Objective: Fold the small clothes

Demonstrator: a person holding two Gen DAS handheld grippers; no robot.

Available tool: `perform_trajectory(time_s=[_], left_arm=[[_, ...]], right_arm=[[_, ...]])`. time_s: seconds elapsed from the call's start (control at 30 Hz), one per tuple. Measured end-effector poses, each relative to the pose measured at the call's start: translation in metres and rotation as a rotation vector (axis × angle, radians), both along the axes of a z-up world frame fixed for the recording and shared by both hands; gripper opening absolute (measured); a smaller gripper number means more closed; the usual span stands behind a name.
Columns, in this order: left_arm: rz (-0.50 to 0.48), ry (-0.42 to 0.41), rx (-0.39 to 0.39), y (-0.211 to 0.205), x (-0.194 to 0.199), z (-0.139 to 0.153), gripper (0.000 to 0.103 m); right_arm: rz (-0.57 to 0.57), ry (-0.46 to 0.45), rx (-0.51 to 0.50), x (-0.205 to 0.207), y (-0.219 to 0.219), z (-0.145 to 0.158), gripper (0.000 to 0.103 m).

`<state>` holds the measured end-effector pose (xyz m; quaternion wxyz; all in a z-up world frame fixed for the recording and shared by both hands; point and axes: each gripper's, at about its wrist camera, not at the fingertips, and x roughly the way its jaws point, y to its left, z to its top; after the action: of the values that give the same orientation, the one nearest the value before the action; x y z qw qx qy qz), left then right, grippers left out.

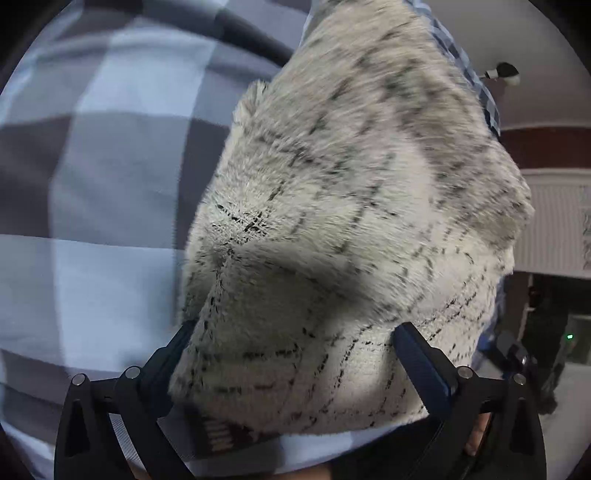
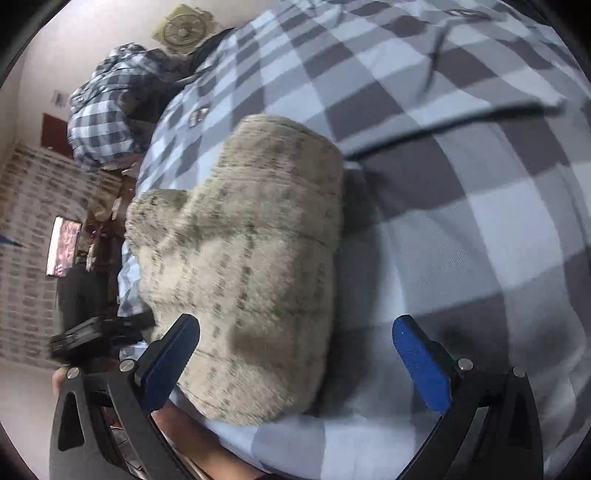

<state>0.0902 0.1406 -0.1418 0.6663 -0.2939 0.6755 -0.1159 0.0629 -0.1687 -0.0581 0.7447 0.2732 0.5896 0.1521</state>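
A fluffy cream garment with thin dark check lines (image 1: 332,221) lies bunched on a blue-and-grey checked bedsheet (image 1: 92,166). In the left wrist view it fills the middle, and a dark label shows at its near edge. My left gripper (image 1: 291,332) is open, its jaws wide on either side of the garment's near end. In the right wrist view the same garment (image 2: 251,251) lies folded in a thick lump. My right gripper (image 2: 295,328) is open just above it, its left finger (image 2: 173,354) over the garment's near edge and its right finger (image 2: 421,362) over bare sheet.
The checked sheet (image 2: 461,184) spreads to the right. A heap of checked bedding (image 2: 107,110) and a fan (image 2: 183,27) sit at the far end. A dark cable (image 2: 443,129) lies across the sheet. A brick wall (image 2: 33,221) and a screen (image 2: 64,245) are on the left.
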Motion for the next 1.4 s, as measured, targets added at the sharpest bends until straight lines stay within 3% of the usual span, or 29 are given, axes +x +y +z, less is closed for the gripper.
perform_trajectory(time_s=[0.13, 0.2, 0.5, 0.57, 0.6, 0.67, 0.77, 0.8, 0.9, 1.0, 1.13, 1.23, 1.3, 1.4], left_arm=[[-0.001, 0.016, -0.044, -0.003, 0.007, -0.007, 0.103], [-0.005, 0.017, -0.046, -0.006, 0.008, -0.01, 0.103], [0.009, 0.006, -0.049, -0.003, 0.008, -0.018, 0.102], [-0.003, -0.003, -0.044, -0.007, 0.004, -0.018, 0.096], [-0.015, -0.01, -0.05, -0.01, 0.004, -0.014, 0.084], [-0.039, -0.031, -0.036, -0.016, 0.005, -0.005, 0.073], [-0.051, -0.077, 0.019, -0.022, 0.001, 0.007, 0.058], [-0.059, -0.097, 0.044, -0.025, -0.001, 0.013, 0.042], [-0.076, -0.186, 0.145, -0.034, -0.01, 0.037, 0.029], [-0.111, -0.26, 0.179, -0.046, -0.019, 0.056, 0.027], [-0.127, -0.354, 0.15, -0.059, -0.028, 0.082, 0.025], [-0.116, -0.438, 0.135, -0.076, -0.01, 0.101, 0.025], [-0.101, -0.461, 0.108, -0.086, 0.011, 0.101, 0.025], [-0.082, -0.42, 0.058, -0.101, 0.047, 0.077, 0.026]], right_arm=[[0.033, 0.118, 0.167, 0.009, 0.012, -0.029, 0.102], [0.06, 0.168, 0.174, 0.009, 0.018, -0.041, 0.102], [0.016, 0.24, 0.314, 0.032, 0.018, -0.065, 0.102], [0.035, 0.244, 0.319, 0.036, 0.023, -0.068, 0.102], [0.046, 0.245, 0.316, 0.036, 0.026, -0.068, 0.102], [0.06, 0.234, 0.309, 0.037, 0.028, -0.066, 0.102], [0.077, 0.177, 0.249, 0.034, 0.034, -0.055, 0.094], [0.082, 0.149, 0.223, 0.032, 0.04, -0.047, 0.089], [0.097, 0.071, 0.15, 0.031, 0.044, -0.03, 0.077], [0.111, -0.022, 0.081, 0.024, 0.054, -0.004, 0.071], [0.096, -0.153, 0.017, 0.015, 0.047, 0.028, 0.07], [0.074, -0.234, 0.026, 0.02, 0.029, 0.049, 0.071], [0.052, -0.262, 0.036, 0.041, 0.013, 0.056, 0.071], [0.025, -0.267, 0.032, 0.072, -0.005, 0.051, 0.071]])
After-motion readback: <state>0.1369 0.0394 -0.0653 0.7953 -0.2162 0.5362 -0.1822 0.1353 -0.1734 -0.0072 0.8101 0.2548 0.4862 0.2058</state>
